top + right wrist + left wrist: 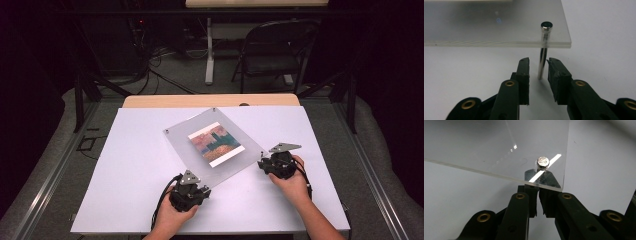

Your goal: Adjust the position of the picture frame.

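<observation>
Clear acrylic frame [215,145] holding a print lies mid-table, left gripper [196,192] at its near corner, right gripper [267,162] at its right corner; left jaws pinch a metal standoff [542,163]; right jaws slightly apart around another post [543,50]

bright table [130,165], dark surroundings, glare streak on acrylic panel [499,150]

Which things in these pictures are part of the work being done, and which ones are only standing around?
Part of the work:
- clear acrylic frame with the colourful picture
- metal corner posts
- left gripper, shut at one corner post
- right gripper, jaws either side of another post, not pressing it

Standing around:
- folding chair
- cables on the floor
- second table behind
</observation>
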Tool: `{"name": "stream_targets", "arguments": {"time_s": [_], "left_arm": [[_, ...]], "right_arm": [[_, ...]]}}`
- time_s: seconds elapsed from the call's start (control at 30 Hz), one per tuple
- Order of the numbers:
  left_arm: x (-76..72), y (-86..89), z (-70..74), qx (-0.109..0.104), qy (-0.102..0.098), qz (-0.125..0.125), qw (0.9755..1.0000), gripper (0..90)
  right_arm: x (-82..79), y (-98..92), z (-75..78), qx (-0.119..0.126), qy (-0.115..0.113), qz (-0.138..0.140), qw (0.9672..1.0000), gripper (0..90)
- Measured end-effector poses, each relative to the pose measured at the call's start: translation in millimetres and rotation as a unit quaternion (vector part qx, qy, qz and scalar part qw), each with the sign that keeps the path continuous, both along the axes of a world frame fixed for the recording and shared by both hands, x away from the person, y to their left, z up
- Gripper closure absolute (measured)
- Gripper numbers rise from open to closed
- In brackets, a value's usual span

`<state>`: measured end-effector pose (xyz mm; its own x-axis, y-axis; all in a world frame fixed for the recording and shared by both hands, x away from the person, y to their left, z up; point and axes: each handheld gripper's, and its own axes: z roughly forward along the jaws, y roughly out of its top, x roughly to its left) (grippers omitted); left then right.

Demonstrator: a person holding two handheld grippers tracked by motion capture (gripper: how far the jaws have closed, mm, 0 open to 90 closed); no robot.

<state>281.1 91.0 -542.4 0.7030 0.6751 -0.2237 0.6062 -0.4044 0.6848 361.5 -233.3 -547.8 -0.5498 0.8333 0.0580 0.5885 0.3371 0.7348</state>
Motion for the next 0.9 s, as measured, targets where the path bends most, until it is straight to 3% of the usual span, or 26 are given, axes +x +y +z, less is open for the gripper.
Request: {"name": "stream_targets", "arguments": {"time_s": [0.33, 0.5, 0.6, 0.7, 0.9], "left_arm": [[0.1, 0.1, -0.1, 0.001, -0.002, -0.001, 1.0000, 84.4], [0.2, 0.2, -0.2, -0.001, -0.001, -0.001, 1.0000, 84.5], [0.0, 0.2, -0.2, 0.002, -0.005, -0.002, 1.0000, 84.6], [-0.4, -0.2, 0.1, 0.003, -0.005, -0.001, 1.0000, 84.8], [0.1, 1.0, 0.7, 0.000, 0.000, -0.001, 1.0000, 84.7]], "right_arm": [[3.9, 4.8, -2.8, 0.007, -0.023, -0.005, 0.9997, 75.4], [5.0, 7.0, -3.7, 0.000, -0.024, -0.009, 0.9997, 80.4], [5.7, 4.2, -3.7, 0.009, -0.018, -0.013, 0.9997, 84.5], [6.8, 1.0, -4.1, 0.020, -0.016, -0.007, 0.9996, 84.8], [6.7, 0.6, -2.4, 0.019, -0.013, 0.001, 0.9997, 85.0]]}}
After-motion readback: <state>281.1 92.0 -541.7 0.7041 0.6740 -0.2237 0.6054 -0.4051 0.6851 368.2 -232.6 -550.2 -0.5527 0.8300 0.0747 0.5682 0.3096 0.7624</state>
